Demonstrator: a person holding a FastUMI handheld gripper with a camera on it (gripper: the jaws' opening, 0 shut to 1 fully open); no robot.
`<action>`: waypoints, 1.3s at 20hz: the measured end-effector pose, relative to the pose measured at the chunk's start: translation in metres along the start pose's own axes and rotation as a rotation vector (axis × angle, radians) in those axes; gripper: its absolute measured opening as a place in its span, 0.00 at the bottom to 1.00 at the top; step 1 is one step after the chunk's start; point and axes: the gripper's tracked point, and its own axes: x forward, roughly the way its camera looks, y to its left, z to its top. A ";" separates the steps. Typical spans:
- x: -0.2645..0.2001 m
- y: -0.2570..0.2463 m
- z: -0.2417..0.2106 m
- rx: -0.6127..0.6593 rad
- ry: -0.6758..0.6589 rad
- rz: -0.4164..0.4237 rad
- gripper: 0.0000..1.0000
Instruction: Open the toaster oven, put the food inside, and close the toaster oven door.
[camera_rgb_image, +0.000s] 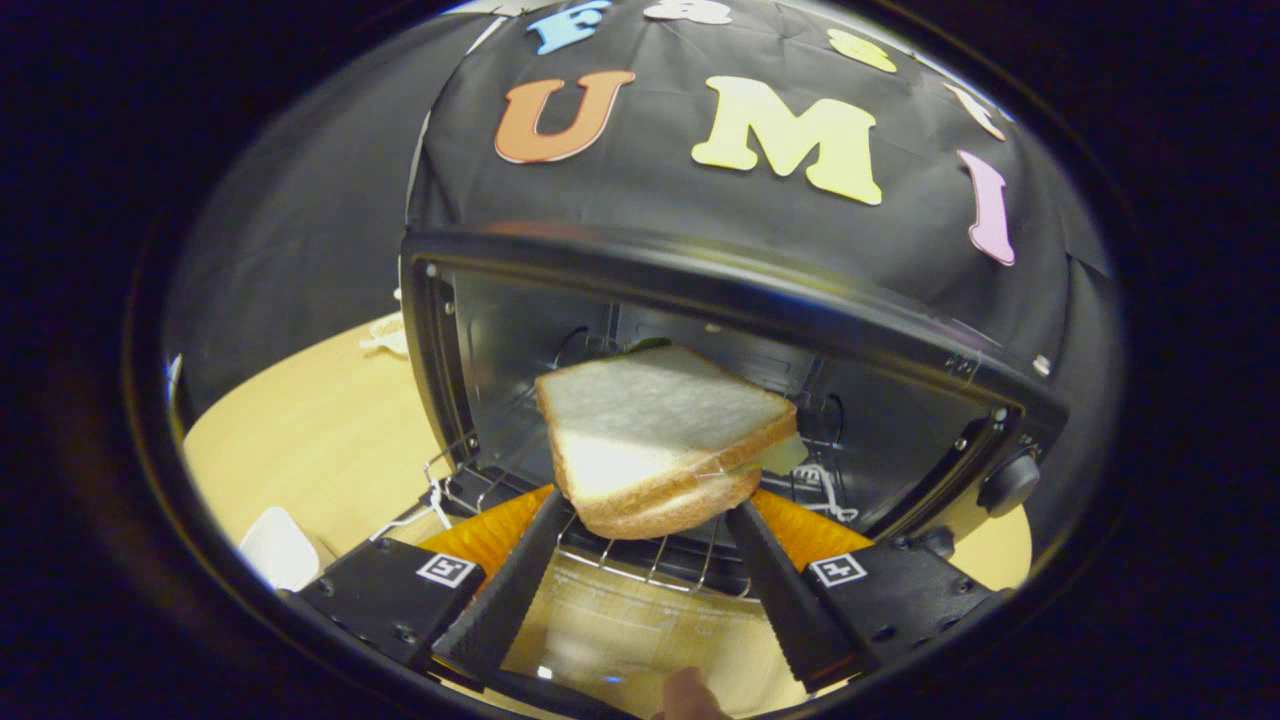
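White-bread sandwich (660, 440) sits clamped between both fingers of the hand-held gripper (655, 515), at the mouth of the oven (700, 280) above its rack (640, 560). Door (630, 630) already down. Left, by my reading: set sandwich on rack, release, close door.

gripper (648, 515) with ribbed tapered fingers, square coded markers, screws on blocky mounts

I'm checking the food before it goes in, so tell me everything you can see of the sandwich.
The sandwich is two slices of soft white bread with tan crusts, a pale filling and a bit of green leaf showing at the far edge. It is held level but skewed, clamped at its near end between both fingers of the tongs, above the wire rack in the mouth of the open toaster oven.
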 end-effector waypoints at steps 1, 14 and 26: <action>0.000 0.001 -0.001 0.006 0.011 -0.015 1.00; -0.072 0.015 -0.048 0.327 0.173 -0.117 1.00; -0.125 0.047 -0.080 0.331 0.264 -0.097 1.00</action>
